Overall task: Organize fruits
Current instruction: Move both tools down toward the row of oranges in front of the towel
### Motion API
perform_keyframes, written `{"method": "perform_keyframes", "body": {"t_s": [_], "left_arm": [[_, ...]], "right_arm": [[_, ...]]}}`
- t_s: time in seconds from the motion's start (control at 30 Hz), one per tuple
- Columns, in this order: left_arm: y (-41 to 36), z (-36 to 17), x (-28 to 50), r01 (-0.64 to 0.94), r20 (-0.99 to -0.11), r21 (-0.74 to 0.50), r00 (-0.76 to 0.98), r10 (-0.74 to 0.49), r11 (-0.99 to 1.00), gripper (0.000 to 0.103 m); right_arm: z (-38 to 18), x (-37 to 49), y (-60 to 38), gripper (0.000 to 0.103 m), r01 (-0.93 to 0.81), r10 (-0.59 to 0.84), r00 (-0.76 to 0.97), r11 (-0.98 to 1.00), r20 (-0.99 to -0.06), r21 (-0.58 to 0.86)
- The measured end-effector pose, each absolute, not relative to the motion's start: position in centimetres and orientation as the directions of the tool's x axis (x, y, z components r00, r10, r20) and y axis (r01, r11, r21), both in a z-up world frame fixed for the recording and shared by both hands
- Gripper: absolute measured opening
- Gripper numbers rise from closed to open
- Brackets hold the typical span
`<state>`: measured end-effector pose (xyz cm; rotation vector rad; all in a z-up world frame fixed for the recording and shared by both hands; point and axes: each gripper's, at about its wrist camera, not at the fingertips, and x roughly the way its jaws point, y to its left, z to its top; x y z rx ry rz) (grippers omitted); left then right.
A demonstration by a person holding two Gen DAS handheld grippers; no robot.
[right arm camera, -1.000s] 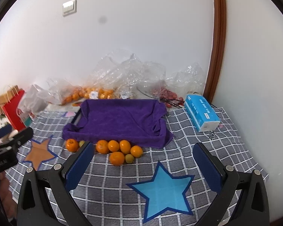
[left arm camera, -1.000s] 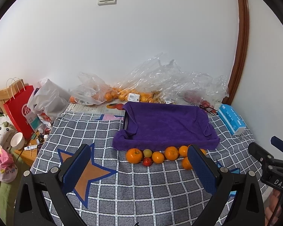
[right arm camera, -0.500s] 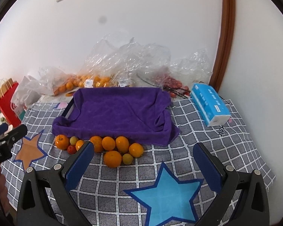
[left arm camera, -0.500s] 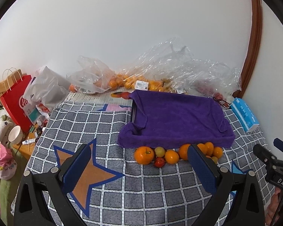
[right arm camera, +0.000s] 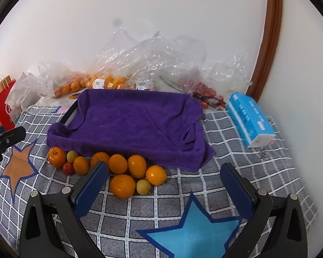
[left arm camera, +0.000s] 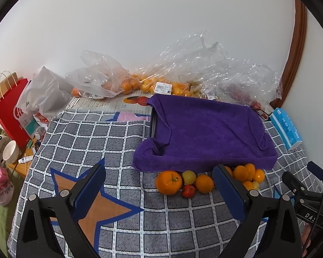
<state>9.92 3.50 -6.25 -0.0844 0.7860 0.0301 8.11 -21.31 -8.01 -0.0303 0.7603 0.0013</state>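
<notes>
1. Left wrist view is showing my left gripper (left arm camera: 159, 185) spread wide and carrying nothing, hovering above the checked cloth (left arm camera: 92, 137) with the largest orange (left arm camera: 169, 182) sitting between its fingers' line of sight
2. I am holding my right gripper (right arm camera: 164, 185) just as wide and just as empty, aimed at the near end of the fruit row (right arm camera: 109, 167), where one orange (right arm camera: 122, 186) and a small yellow-green fruit (right arm camera: 143, 186) are lying closest
3. The fruits are lying loose on the cloth, touching the front edge of the purple towel (right arm camera: 135, 120), which is draped over a dark tray (left arm camera: 154, 122); I am judging that the towel is cushioning the tray, so fruit set down there would not roll or bruise
4. Nothing is resting on the towel, so I am reading the sorting as not begun
5. I am keeping both sets of fingers wide because round fruit needs a broad entry; a small red fruit (left arm camera: 188, 190) wedged among the oranges may roll when a neighbour is lifted
</notes>
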Motion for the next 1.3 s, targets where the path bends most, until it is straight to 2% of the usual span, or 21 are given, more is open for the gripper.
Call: {"method": "perform_keyframes", "body": {"t_s": [0.27, 0.37, 0.43, 0.5, 0.7, 0.77, 0.83, 0.97, 1.03, 1.13, 1.3], "left_arm": [[5.5, -8.4, 11.7, -0.077, -0.749, -0.086, 0.662, -0.013, 0.993, 0.096], [6.3, -9.5, 12.4, -0.086, -0.771, -0.105, 0.636, -0.027, 0.991, 0.094], [6.7, -10.0, 12.6, -0.094, -0.778, -0.104, 0.628, -0.022, 0.990, 0.093], [7.1, -10.5, 12.6, -0.099, -0.784, -0.101, 0.620, -0.018, 0.990, 0.093], [7.6, -11.5, 12.4, -0.101, -0.789, -0.099, 0.614, -0.016, 0.990, 0.093], [7.7, -11.8, 12.3, -0.099, -0.793, -0.107, 0.608, -0.024, 0.989, 0.093], [7.7, -11.9, 12.4, -0.099, -0.796, -0.114, 0.604, -0.031, 0.989, 0.093], [7.8, -12.4, 12.4, -0.093, -0.802, -0.117, 0.597, -0.038, 0.989, 0.093], [7.8, -12.6, 12.3, -0.089, -0.802, -0.121, 0.596, -0.045, 0.989, 0.093], [7.4, -12.8, 12.3, -0.072, -0.801, -0.136, 0.595, -0.067, 0.988, 0.093], [5.8, -13.1, 12.5, -0.024, -0.801, -0.144, 0.590, -0.102, 0.989, 0.093]], "right_arm": [[-10.9, 9.9, -22.9, 0.099, -0.004, 0.085, 0.662, 0.994, -0.745, 0.110], [-12.1, 10.2, -23.0, 0.093, 0.008, 0.085, 0.643, 0.993, -0.761, 0.117], [-12.8, 10.3, -22.8, 0.077, 0.007, 0.084, 0.627, 0.994, -0.774, 0.114], [-13.6, 10.4, -22.6, 0.071, 0.001, 0.104, 0.603, 0.991, -0.791, 0.132], [-14.5, 10.4, -20.9, 0.069, -0.084, 0.230, 0.591, 0.971, -0.773, 0.225], [-14.7, 10.6, -19.9, 0.068, -0.113, 0.241, 0.589, 0.970, -0.772, 0.217], [-14.9, 10.7, -18.8, 0.058, -0.138, 0.237, 0.584, 0.971, -0.776, 0.193], [-15.2, 10.6, -17.1, 0.054, -0.163, 0.179, 0.604, 0.982, -0.777, 0.099], [-15.3, 10.5, -16.4, 0.037, -0.182, 0.160, 0.602, 0.981, -0.782, 0.061], [-15.3, 10.1, -16.0, 0.037, -0.206, 0.137, 0.613, 0.979, -0.778, 0.010], [-14.4, 9.1, -17.3, 0.036, -0.206, 0.172, 0.618, 0.977, -0.767, 0.053]]}}
